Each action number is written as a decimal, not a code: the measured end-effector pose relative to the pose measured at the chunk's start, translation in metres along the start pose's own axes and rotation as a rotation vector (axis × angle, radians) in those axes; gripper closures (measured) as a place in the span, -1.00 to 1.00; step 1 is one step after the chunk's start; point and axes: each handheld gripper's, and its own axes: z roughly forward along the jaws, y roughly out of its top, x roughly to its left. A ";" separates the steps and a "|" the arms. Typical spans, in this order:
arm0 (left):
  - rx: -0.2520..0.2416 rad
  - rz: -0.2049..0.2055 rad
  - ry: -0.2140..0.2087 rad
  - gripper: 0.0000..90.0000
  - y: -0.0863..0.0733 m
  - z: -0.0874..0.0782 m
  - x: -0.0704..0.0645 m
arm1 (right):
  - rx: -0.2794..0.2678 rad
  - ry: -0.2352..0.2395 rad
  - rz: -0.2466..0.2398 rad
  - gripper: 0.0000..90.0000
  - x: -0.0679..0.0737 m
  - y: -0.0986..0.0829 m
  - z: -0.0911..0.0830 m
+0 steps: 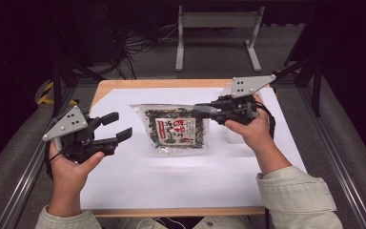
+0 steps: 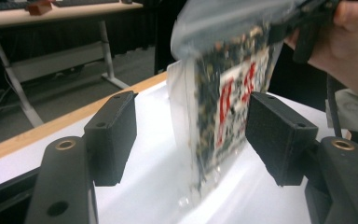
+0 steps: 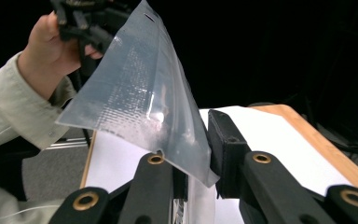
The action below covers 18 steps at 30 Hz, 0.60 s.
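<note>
Snack bag (image 1: 176,129), clear plastic with dark mix inside and a red-and-white label, sits mid-table on the white sheet (image 1: 171,181), lifted at its top right corner. Long axis runs roughly front to back in the high view, sealed top edge toward the far side, bottom edge toward the person. In the left gripper view the bag (image 2: 223,98) hangs near upright, lower edge touching the sheet. Right gripper (image 1: 201,110) is clamped on the bag's upper right corner; in the right gripper view the clear top flap (image 3: 140,107) is pinched between the two black jaws. Left gripper (image 1: 116,126) is held left of the bag, apart from it, jaws spread wide with nothing between them, pointing toward the bag. Wooden table edge (image 1: 124,83) frames the sheet. Behind the table a grey metal stand (image 1: 218,36) and loose cables (image 1: 138,45) on the floor. Nothing lies between the left gripper and the bag.
</note>
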 end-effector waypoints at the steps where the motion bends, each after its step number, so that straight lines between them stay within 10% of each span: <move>1: 0.006 -0.001 -0.002 -0.22 -0.001 0.001 0.001 | 0.001 -0.010 0.003 0.74 -0.001 0.001 -0.002; 18: 0.082 -0.038 0.029 -0.33 -0.033 0.017 0.027 | -0.048 -0.226 0.086 0.73 -0.033 0.002 -0.044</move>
